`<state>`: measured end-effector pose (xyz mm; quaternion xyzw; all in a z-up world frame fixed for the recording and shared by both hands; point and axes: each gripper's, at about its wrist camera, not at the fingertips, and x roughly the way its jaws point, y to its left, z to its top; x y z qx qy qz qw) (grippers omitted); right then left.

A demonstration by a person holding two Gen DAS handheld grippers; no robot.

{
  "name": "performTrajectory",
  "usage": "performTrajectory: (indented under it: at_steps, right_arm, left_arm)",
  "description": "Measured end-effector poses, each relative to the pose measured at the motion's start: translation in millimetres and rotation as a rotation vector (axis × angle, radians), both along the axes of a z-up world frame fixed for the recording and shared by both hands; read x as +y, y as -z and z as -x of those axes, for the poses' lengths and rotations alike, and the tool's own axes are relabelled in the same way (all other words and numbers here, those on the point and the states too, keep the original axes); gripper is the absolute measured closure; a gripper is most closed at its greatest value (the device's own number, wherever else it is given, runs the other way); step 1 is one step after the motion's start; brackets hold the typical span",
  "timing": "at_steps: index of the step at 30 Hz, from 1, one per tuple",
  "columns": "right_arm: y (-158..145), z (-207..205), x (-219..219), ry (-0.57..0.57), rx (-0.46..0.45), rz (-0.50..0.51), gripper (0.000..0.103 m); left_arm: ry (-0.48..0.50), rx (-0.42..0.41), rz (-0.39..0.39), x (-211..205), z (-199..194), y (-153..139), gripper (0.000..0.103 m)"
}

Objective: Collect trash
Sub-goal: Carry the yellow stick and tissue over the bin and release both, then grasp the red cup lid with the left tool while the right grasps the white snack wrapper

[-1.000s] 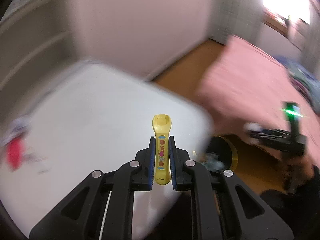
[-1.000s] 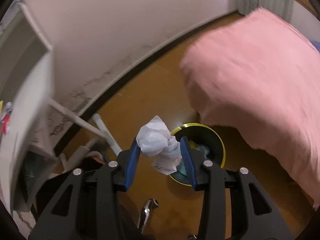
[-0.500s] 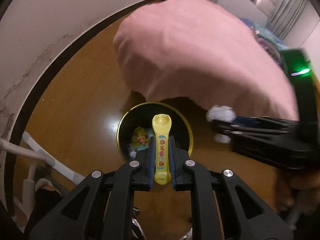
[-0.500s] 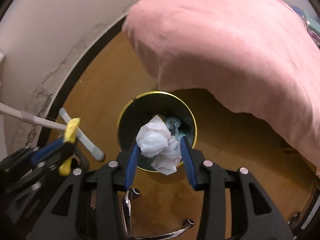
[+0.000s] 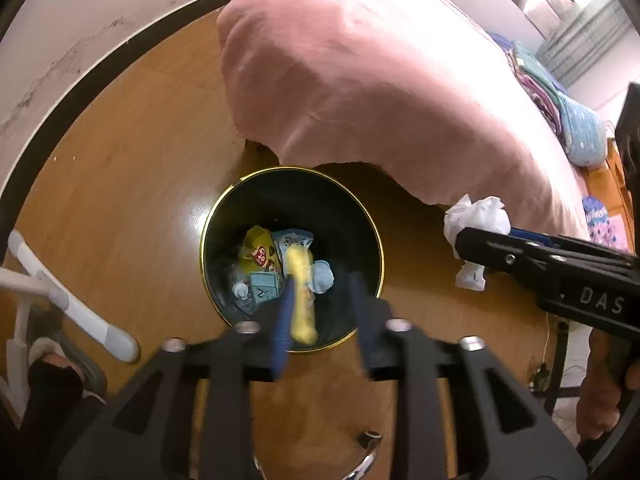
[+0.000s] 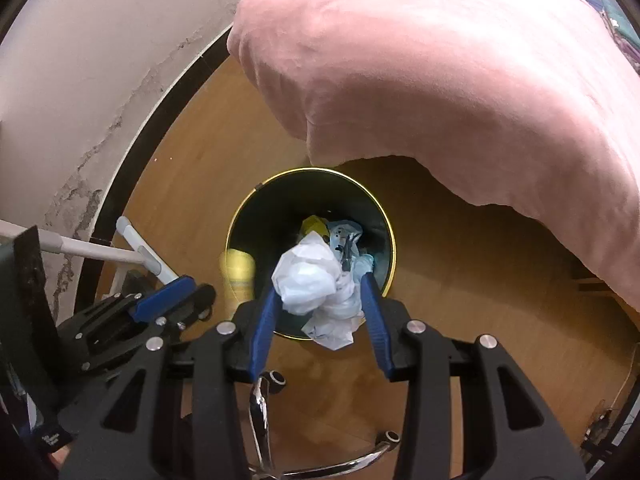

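Left wrist view: left gripper (image 5: 320, 312) over round dark gold-rimmed trash bin (image 5: 372, 220); jaws have just been opening, blurred yellow plastic strip (image 5: 302, 296) between them, seemingly loose against 9 o'clock pad; wrappers in bin; pink blanket (image 5: 380, 72) at 12 o'clock. Right wrist view: right gripper (image 6: 318, 300) partly open, pinching crumpled white tissue wad (image 6: 316, 284) above bin.

floor (image 5: 132, 184): glossy wood | bin (image 5: 362, 216): glossy, gold rim | blanket (image 5: 360, 80): matt cloth | wad (image 6: 316, 280): crumpled paper
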<state>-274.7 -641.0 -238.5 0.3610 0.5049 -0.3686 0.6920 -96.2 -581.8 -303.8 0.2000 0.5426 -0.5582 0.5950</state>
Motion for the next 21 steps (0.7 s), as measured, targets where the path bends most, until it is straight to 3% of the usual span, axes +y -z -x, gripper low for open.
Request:
performTrajectory:
  at_steps: [7,10,13,16,21]
  right_arm:
    - [-2.9,-2.3,1.9,-0.007,-0.017,0.006,0.06]
    - [-6.4,-3.9,3.4,-0.011,-0.023,0.016,0.057]
    - [-16.3,-5.7,4.5,-0.016,-0.032,0.054,0.052]
    - [-31.2,-5.4,4.3,-0.012,-0.061,0.092,0.04]
    - [-72.8,-12.6,16.9,-0.053,-0.093,0.178,0.04]
  left_arm:
    - [-0.015,-0.001,0.031,6.5,-2.9,-7.6,0.064]
    - [-0.021,-0.03,0.067,14.0,-1.1,-19.2,0.053]
    - [-0.03,-0.122,0.127,25.4,4.9,-42.1,0.044]
    - [-0.022,-0.139,0.164,39.8,8.4,-67.8,0.036]
    - [-0.048,-0.234,0.238,82.7,6.8,-136.7,0.022]
